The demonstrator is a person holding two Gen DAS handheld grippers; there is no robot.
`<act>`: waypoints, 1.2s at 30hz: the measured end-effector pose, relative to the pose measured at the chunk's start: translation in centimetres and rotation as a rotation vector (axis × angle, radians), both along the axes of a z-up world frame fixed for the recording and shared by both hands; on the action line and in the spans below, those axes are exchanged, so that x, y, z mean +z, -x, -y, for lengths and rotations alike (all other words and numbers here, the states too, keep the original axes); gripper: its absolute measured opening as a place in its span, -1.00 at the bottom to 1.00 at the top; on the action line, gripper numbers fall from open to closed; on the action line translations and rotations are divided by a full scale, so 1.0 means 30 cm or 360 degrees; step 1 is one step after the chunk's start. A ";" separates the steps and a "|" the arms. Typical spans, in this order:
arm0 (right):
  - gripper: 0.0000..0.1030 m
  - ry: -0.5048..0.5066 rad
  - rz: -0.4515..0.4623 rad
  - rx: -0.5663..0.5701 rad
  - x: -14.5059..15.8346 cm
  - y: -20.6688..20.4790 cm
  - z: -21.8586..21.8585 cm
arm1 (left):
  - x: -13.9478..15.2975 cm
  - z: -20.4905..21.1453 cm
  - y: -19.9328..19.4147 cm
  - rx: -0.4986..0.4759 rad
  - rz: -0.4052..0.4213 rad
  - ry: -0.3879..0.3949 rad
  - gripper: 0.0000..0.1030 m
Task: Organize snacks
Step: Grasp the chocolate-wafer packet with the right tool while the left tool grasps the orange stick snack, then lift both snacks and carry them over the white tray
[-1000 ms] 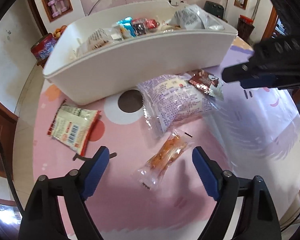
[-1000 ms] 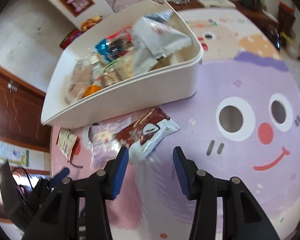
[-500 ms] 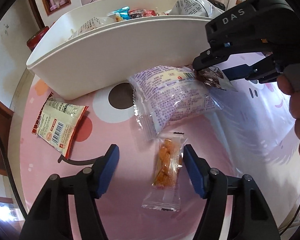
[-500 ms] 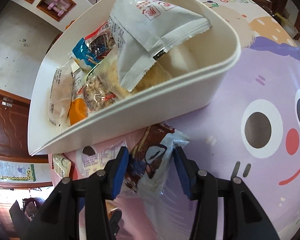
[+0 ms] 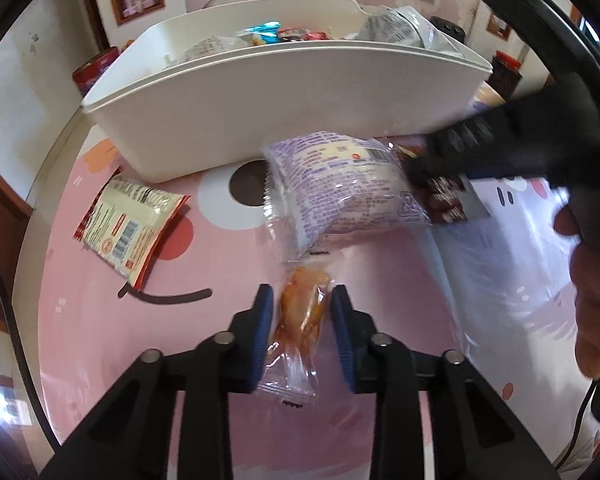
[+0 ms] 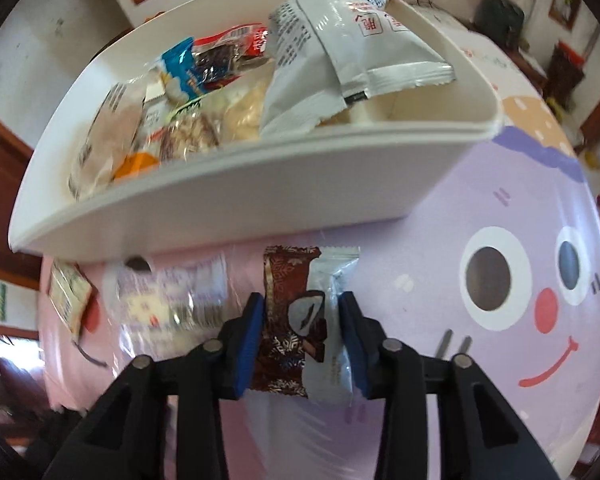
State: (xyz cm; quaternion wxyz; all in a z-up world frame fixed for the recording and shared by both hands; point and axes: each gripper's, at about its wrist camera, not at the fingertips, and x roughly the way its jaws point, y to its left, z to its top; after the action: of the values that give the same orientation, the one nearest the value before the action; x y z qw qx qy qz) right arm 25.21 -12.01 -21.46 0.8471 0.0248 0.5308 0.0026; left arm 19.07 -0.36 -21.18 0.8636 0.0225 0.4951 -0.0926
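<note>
Two hand-held grippers work over a desk (image 5: 380,420) covered with a pink and purple cartoon-face mat. A large white bin (image 5: 284,96), already holding many wrapped snacks, stands at the far side.

The left gripper (image 5: 302,312) has come down and narrowed around a small clear packet of orange snack (image 5: 302,312). A second ago its blue jaws stood wide apart above the packet; now they sit just beside it on either side, nearly pinching it. Whether they press the wrapper yet cannot be told. The packet lies on the pink mat.

The right gripper (image 6: 302,332) has likewise moved in and closed. Its jaws now grip a brown and silver chocolate packet (image 6: 296,328), which was lying free a second ago. The wrapper looks slightly squeezed between the pads. It is near the bin's front wall, beside a purple-printed bread bag (image 5: 340,188).

Two snacks lie loose on the desk: the bread bag, close against the bin, and a red-edged white packet (image 5: 128,228) off to the left.

Both grippers seem to have passed from reaching to grasping, so the likely next step is lifting each snack over the rim into the bin. The thin wrappers may slip.
</note>
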 end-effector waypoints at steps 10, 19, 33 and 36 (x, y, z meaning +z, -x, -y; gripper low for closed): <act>-0.34 0.0033 0.0052 0.0097 -0.022 0.180 -0.013 | 0.000 -0.019 0.060 0.0064 0.0000 0.0045 -0.61; -0.36 0.0021 0.0110 0.0175 0.048 0.289 -0.032 | 0.093 -0.050 0.147 0.0098 0.0034 0.0116 -0.61; -0.35 0.0002 0.0352 0.0350 0.263 0.417 -0.077 | 0.327 -0.091 0.213 0.0127 0.0139 0.0207 -0.61; -0.35 -0.0027 0.0395 0.0376 0.313 0.433 -0.085 | 0.388 -0.102 0.202 0.0140 0.0186 0.0221 -0.61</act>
State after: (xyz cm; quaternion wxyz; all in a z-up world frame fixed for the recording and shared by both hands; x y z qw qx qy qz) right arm 12.22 -9.46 -12.08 0.8998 -0.0311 0.4212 0.1097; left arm 13.00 2.71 -9.55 0.8938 -0.0538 0.4366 -0.0873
